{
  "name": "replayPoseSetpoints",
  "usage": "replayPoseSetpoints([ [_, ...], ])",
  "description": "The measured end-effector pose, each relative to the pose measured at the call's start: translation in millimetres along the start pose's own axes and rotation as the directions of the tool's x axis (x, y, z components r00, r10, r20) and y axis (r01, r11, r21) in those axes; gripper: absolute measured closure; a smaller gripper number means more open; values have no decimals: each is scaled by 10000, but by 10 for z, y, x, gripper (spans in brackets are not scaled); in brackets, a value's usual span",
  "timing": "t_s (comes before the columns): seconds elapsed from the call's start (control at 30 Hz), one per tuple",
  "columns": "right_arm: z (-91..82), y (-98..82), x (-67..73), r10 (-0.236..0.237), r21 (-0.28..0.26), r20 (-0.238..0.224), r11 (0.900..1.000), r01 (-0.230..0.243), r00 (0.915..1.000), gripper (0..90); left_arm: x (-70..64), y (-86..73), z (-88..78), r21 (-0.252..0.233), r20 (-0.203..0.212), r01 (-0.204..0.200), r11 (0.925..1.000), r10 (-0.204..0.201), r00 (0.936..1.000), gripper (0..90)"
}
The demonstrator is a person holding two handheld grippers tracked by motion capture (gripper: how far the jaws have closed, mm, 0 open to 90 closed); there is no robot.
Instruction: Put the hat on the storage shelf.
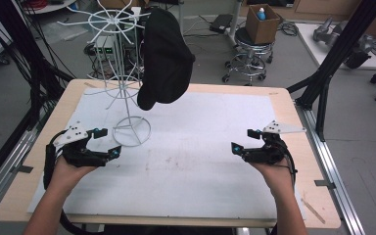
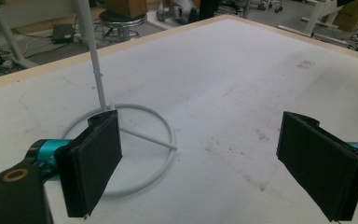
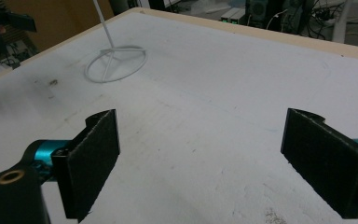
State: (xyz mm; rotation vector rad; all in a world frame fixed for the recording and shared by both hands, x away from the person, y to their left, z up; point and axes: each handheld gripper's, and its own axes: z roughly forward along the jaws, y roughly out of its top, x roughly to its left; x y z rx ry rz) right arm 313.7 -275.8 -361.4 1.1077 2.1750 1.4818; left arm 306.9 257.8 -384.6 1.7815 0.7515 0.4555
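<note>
1. The black cap (image 1: 165, 58) hangs on the white wire rack (image 1: 122, 73), draped over one of the upper arms so its body droops toward the desk (image 1: 200, 196). It sits high and off to the far left, well apart from both hands, so it looks like the thing to be dealt with rather than anything in hand.

2. The rack stands on its round wire foot (image 2: 140, 140) on the white sheet covering the desk. The ring spreads the load, which is likely why the rack stays upright with the cap weighing on one side.

3. The left gripper (image 1: 103, 142) rests low near the person's edge, just beside the foot ring. Its fingers (image 2: 95, 163) stand wide apart with nothing between them.

4. The right gripper (image 1: 245, 141) rests on the opposite side, well apart from the rack. Its fingers (image 3: 93, 163) are also spread wide and empty over bare sheet.

5. Both hands lie level and symmetrical, pointing inward. I take this as a ready pose: nearer the rack, the left hand seems better placed to reach for the cap.
</note>
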Motion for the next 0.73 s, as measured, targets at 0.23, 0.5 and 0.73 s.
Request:
replayPoseSetpoints([
  [0.23, 19, 1, 3, -10, 62, -12, 10000, 11, 10000, 107, 4, -5, -2, 21, -18, -15, 10000, 15, 10000, 140],
  [0.5, 34, 0, -7, -32, 82, -33, 10000, 32, 10000, 107, 19, -14, 8, 59, -29, 19, 10000, -19, 10000, 141],
  [0.73, 45, 0, -9, 28, 116, -104, 9999, -27, 9999, 107, 16, -15, 30, 58, -10, 93, 9999, -93, 10000, 141],
])
